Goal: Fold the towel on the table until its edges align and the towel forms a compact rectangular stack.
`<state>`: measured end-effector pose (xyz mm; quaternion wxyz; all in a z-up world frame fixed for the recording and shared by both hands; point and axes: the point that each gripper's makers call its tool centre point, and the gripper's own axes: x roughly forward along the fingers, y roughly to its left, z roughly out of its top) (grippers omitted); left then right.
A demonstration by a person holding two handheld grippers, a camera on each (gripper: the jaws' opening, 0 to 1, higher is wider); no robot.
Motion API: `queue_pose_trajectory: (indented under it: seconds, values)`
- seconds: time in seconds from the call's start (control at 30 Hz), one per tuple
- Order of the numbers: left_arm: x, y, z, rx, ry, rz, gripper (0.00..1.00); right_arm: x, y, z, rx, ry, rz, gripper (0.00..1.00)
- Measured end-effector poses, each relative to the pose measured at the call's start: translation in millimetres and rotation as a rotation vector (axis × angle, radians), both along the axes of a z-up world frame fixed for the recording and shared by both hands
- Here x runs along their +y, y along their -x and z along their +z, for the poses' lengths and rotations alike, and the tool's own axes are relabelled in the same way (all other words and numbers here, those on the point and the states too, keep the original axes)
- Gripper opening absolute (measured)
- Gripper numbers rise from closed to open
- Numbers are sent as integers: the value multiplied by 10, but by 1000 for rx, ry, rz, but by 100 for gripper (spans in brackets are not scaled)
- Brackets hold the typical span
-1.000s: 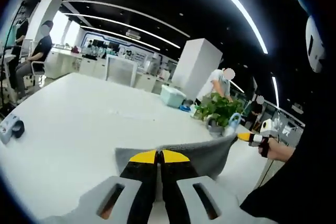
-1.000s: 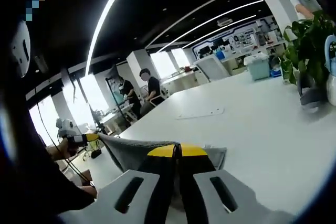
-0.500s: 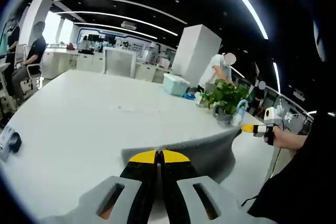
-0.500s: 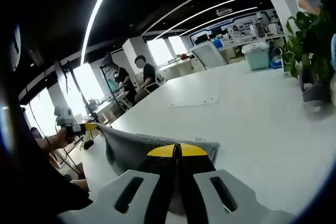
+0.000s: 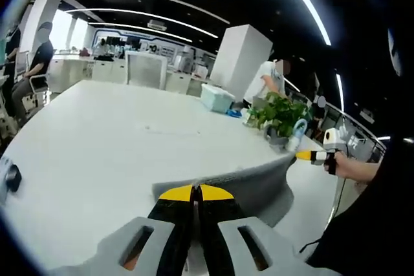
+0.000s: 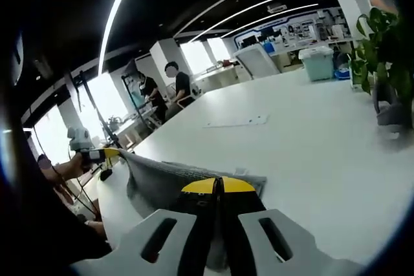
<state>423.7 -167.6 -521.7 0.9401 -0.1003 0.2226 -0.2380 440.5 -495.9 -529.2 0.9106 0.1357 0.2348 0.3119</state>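
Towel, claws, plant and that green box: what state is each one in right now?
towel: grey, lifted, stretched between both claws
left claw: shut on one towel edge
right claw: shut on the other towel edge
potted plant: upright on the table
green box: lid on

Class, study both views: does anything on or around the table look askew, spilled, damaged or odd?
Nothing stands out. The grey towel hangs stretched between the left gripper and right gripper, both shut on it, above the white table.
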Motion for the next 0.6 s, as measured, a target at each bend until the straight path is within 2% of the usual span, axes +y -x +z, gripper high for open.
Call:
queue_pose_trajectory:
  seconds: [0.23, 0.6]
  values:
    - [35, -97, -35, 7, 4, 2, 2, 45, -109, 38, -6, -9, -12, 0]
    - [-35, -226, -42, 11, -4, -13, 2, 21, -235, -46, 9, -4, -27, 0]
